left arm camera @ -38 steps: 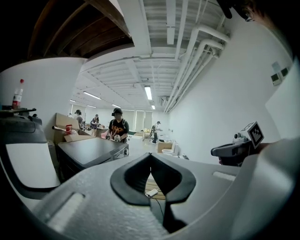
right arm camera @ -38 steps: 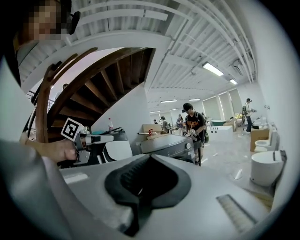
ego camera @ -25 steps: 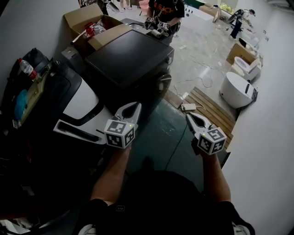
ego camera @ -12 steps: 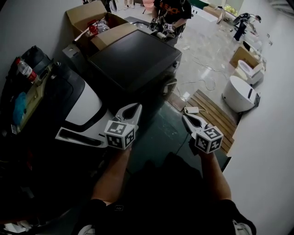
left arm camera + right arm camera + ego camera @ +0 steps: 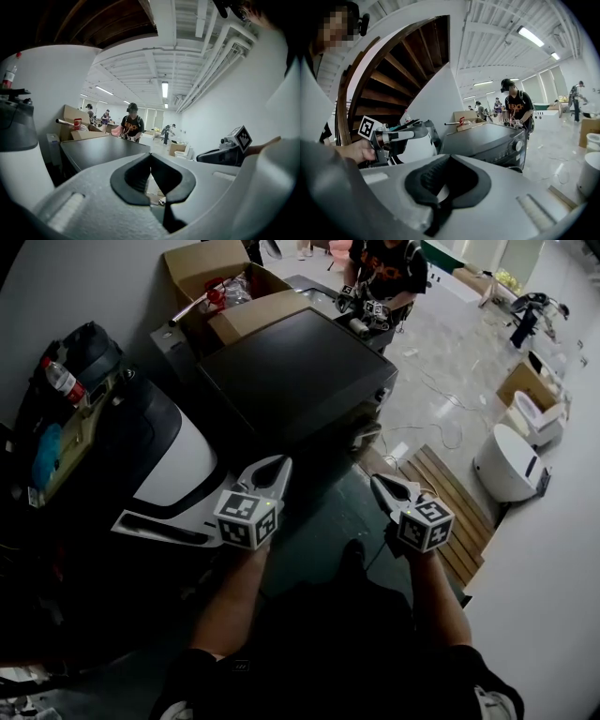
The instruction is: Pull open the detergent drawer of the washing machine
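Note:
The black washing machine [image 5: 300,371] stands ahead of me, its flat top [image 5: 103,147] low in the left gripper view. Its front panel with a round dial [image 5: 516,146] shows in the right gripper view; the detergent drawer I cannot make out. My left gripper [image 5: 273,466] is shut and empty, short of the machine's near corner. My right gripper [image 5: 380,486] is shut and empty too, out in front of the machine's face and apart from it. Each gripper shows in the other's view: the right gripper [image 5: 225,152] and the left gripper [image 5: 401,135].
A white and black appliance [image 5: 178,460] sits close at my left. An open cardboard box [image 5: 220,277] stands behind the washer, where a person [image 5: 384,268] works. A wooden pallet [image 5: 450,512] and a white round appliance [image 5: 511,460] lie to the right.
Both grippers and my view have moved forward toward the washing machine, which now looms larger and nearer. Both stay shut.

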Motion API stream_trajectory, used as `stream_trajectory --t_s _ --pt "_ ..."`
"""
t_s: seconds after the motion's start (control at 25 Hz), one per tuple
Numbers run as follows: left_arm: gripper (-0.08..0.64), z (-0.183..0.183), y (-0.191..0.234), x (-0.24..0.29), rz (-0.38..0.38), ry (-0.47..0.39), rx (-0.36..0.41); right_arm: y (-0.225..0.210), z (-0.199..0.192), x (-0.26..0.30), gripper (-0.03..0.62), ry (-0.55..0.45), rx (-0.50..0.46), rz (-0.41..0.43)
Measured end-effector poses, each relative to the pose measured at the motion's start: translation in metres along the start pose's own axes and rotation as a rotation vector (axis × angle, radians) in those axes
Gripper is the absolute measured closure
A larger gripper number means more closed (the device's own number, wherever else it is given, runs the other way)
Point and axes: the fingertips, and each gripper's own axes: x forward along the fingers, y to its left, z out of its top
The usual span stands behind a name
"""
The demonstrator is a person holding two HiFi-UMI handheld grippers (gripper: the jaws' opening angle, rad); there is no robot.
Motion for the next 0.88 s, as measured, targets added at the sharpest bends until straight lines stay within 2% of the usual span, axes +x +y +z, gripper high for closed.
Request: stream_trajectory --t_s 0.28,0.56,0.72,0.88 --pt "0.549 0.02 0.012 0.068 0.079 0.0 -0.029 -0.076 0.026 0.036 0.589 0.046 -0.033 0.078" --pt "0.549 0.031 0.014 0.116 0.169 -0.004 -0.058 -0.131 0.038 0.058 0.589 0.096 -0.025 0.168" --pt "0.549 0.035 0.016 0.128 0.234 -0.017 -0.072 -0.144 0.039 0.074 0.589 0.133 -0.038 0.241" --pt "0.549 0.035 0.015 0.124 0.27 -0.03 -0.083 -0.135 0.044 0.091 0.589 0.151 -0.065 0.308"
